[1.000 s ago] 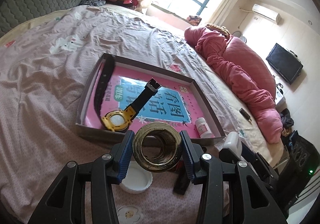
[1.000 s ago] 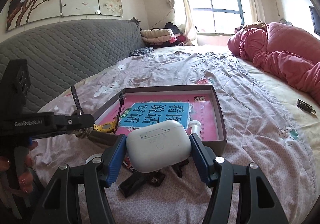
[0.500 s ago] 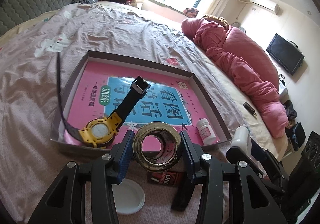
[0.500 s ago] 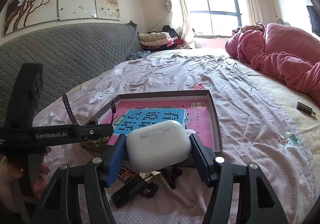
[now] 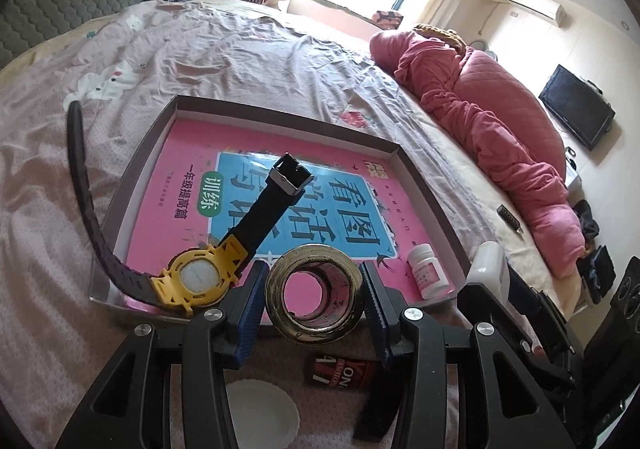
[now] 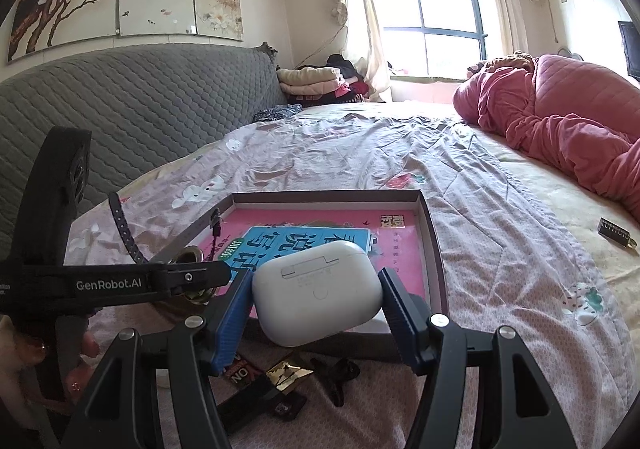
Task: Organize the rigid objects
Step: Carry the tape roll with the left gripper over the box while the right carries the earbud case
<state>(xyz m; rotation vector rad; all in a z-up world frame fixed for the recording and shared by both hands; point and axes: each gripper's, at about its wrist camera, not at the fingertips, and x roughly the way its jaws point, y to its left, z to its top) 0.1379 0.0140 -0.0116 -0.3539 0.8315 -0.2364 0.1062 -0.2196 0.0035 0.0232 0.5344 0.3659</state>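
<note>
Brass ring, clamped in the left gripper, hangs over the tray's near edge; free floor lies toward twelve o'clock, past the watch.

We see a gold tape roll and a white earbuds case held above the shallow box's near edge; inside lie a yellow watch and white bottle
</note>
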